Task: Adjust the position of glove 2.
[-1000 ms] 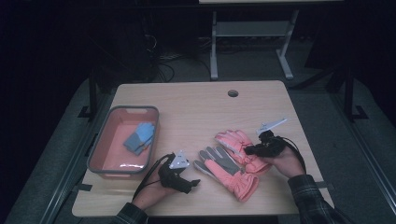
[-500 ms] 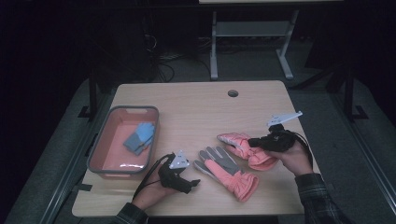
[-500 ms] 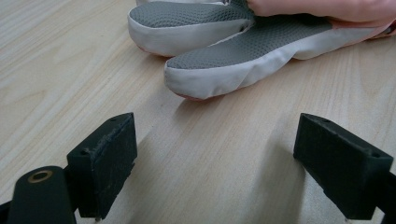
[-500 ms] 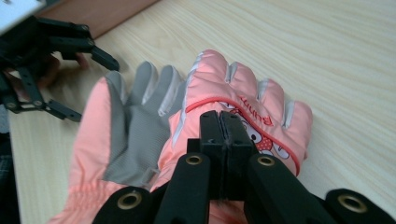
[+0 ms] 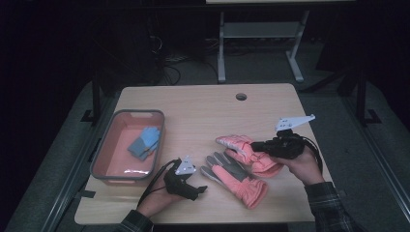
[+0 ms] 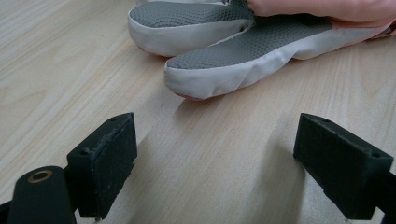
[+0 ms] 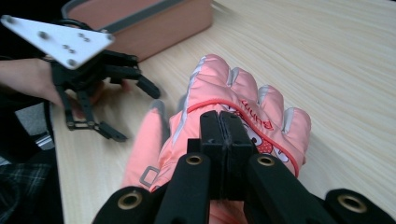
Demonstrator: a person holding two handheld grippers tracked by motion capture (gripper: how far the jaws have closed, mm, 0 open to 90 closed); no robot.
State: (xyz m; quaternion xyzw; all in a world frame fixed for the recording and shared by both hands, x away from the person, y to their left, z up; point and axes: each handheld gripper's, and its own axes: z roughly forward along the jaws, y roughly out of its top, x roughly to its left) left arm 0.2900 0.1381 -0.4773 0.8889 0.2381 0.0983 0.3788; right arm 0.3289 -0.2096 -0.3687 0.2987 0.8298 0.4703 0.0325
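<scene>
From the high view, you hold the right gripper (image 5: pixel 255 144) over the right part of the light wooden table (image 5: pixel 203 108). Its jaws are pressed tight on the puffy pink winter glove (image 5: pixel 241 145), which hangs lifted at its near end while its fingers point left. Just beside it, nearer to you, the second pink glove with a grey palm (image 5: pixel 234 175) lies flat on the table, palm up. Your left gripper (image 5: pixel 199 189) rests low near the front edge, just left of that flat glove's fingertips. At the left side sits the pink plastic tub with a grey rim (image 5: pixel 99 157), and a small blue cloth glove (image 5: pixel 144 141) lies inside it.

In the left gripper view, the two black jaws stand wide apart with nothing between them (just bare table). The grey and white fingertips of the flat glove (image 6: pixel 243 60) lie just ahead of the jaws, not touching them.

In the right gripper view, the jaws are squeezed together on the cuff of the puffy pink glove (image 7: pixel 243 116), back side up, with red letters and a little picture on it. The left gripper (image 7: pixel 133 107) shows farther off at the left, jaws apart, and the pink tub (image 7: pixel 140 28) sits behind it.
</scene>
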